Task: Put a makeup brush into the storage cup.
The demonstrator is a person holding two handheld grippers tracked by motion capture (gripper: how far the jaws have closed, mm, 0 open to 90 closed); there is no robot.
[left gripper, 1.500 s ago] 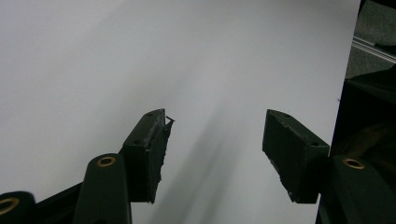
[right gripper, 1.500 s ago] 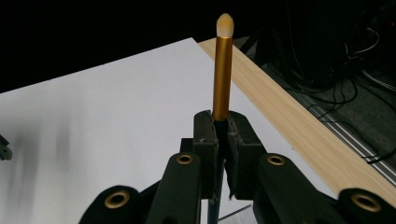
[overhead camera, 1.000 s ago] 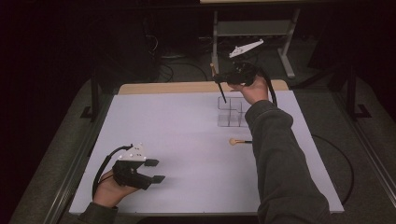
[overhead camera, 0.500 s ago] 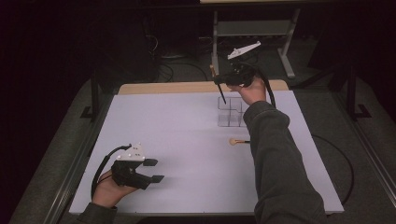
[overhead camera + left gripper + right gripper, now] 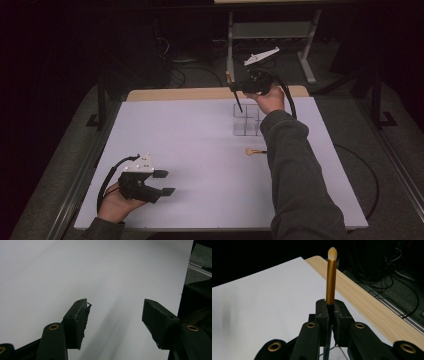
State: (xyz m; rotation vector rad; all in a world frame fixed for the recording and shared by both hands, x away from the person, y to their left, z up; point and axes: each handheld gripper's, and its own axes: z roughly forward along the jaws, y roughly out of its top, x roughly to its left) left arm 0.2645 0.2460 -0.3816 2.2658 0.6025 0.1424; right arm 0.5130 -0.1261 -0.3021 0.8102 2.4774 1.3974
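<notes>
The brush (image 5: pixel 331 277), a makeup brush with a gold ferrule and pale bristle tip, is clamped between the jaws of the right gripper (image 5: pixel 235 90), held in the air over the far edge of the table, above a clear box (image 5: pixel 247 120) of small compartments. At the near left of the white table top (image 5: pixel 190 135), the left gripper (image 5: pixel 162 182) rests low by the front edge in the person's left hand, its jaws apart with nothing between them; wide bare surface lies ahead of it and to its right. Near the middle right, a second brush (image 5: pixel 252 151) lies flat on the table, just nearer than the clear box and touching the right sleeve (image 5: pixel 295 170). A wooden strip (image 5: pixel 180 94) runs along the far edge, with dark floor and cables beyond. The left gripper view shows the two spread pads over plain white surface and the table's edge at the right. The right gripper view shows the grip itself: pads pressed on the dark handle just below the gold ferrule, bristles pointing away, with the wooden strip running past on its right, detail too small to see from above.
</notes>
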